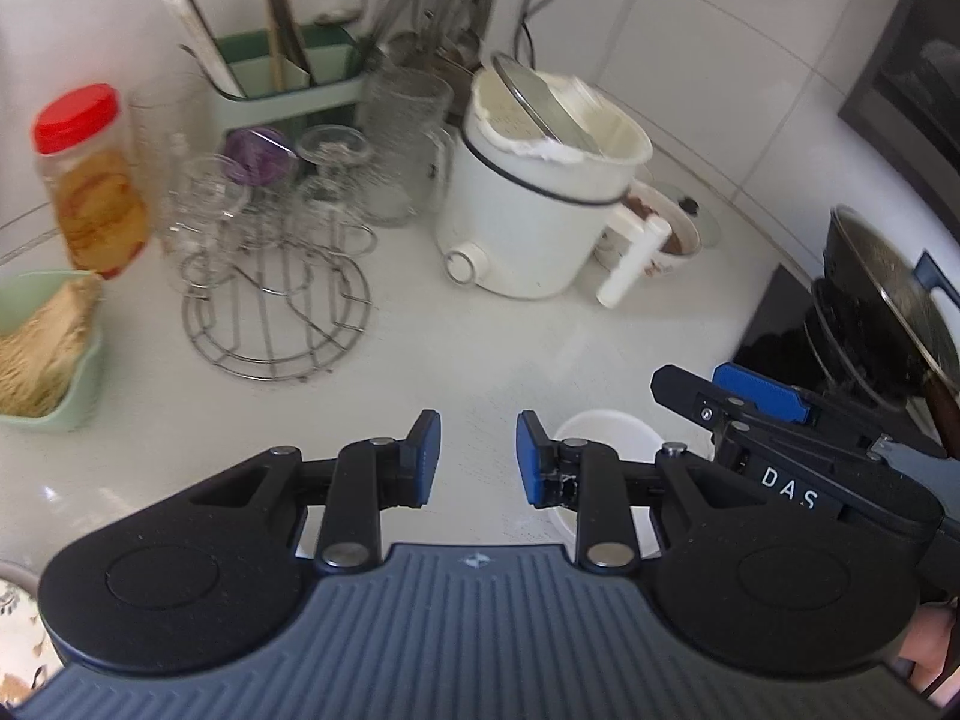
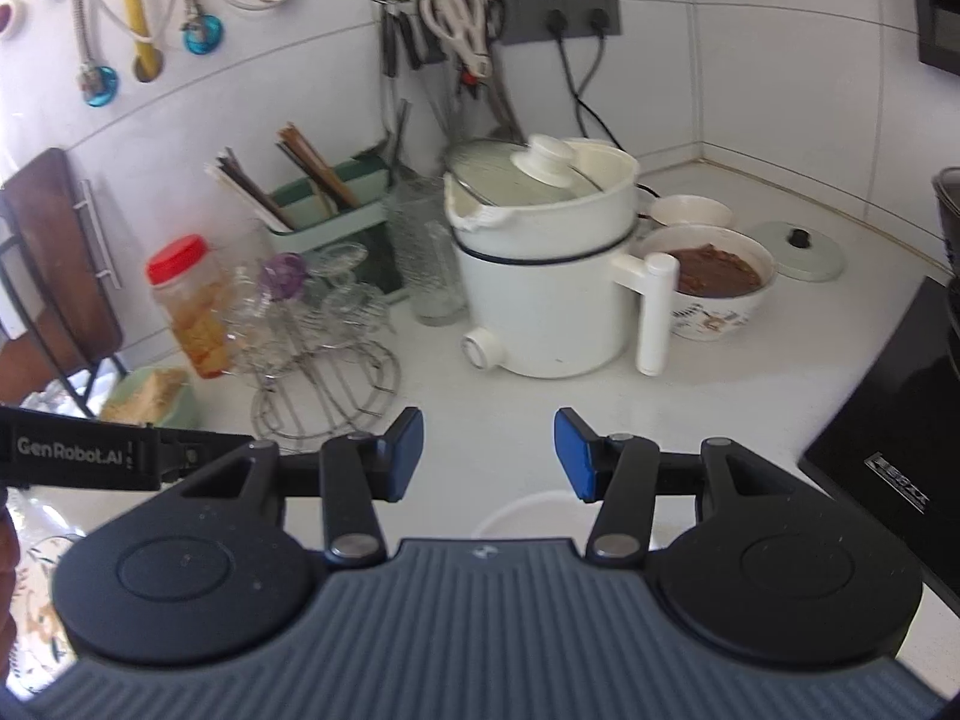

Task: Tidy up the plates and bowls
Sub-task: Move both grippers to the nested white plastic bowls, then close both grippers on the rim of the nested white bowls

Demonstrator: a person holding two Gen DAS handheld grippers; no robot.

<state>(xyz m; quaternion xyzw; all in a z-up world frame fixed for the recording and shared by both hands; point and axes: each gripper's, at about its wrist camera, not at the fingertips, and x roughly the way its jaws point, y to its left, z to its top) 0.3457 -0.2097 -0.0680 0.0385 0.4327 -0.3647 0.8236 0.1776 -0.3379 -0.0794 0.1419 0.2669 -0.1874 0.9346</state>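
My left gripper [image 1: 478, 457] is open and empty above the white counter. A small white bowl [image 1: 606, 438] sits on the counter just behind its right finger, partly hidden. My right gripper [image 2: 487, 455] is open and empty; the same white bowl's rim [image 2: 522, 510] shows just below it, mostly hidden by the gripper body. The right gripper also shows in the left wrist view [image 1: 729, 399], beside the bowl. A floral-patterned plate [image 1: 15, 624] peeks in at the lower left and also shows in the right wrist view [image 2: 36, 600]. A patterned bowl of brown food [image 2: 714, 285] stands behind the cooker.
A white electric cooker [image 2: 540, 276] with a side handle stands mid-counter. A wire glass rack [image 1: 270, 276], a red-lidded jar [image 1: 90, 180], a green utensil holder [image 1: 282, 78] and a green dish [image 1: 48, 354] are at the left. A black stove with a pan [image 1: 882, 300] is at the right.
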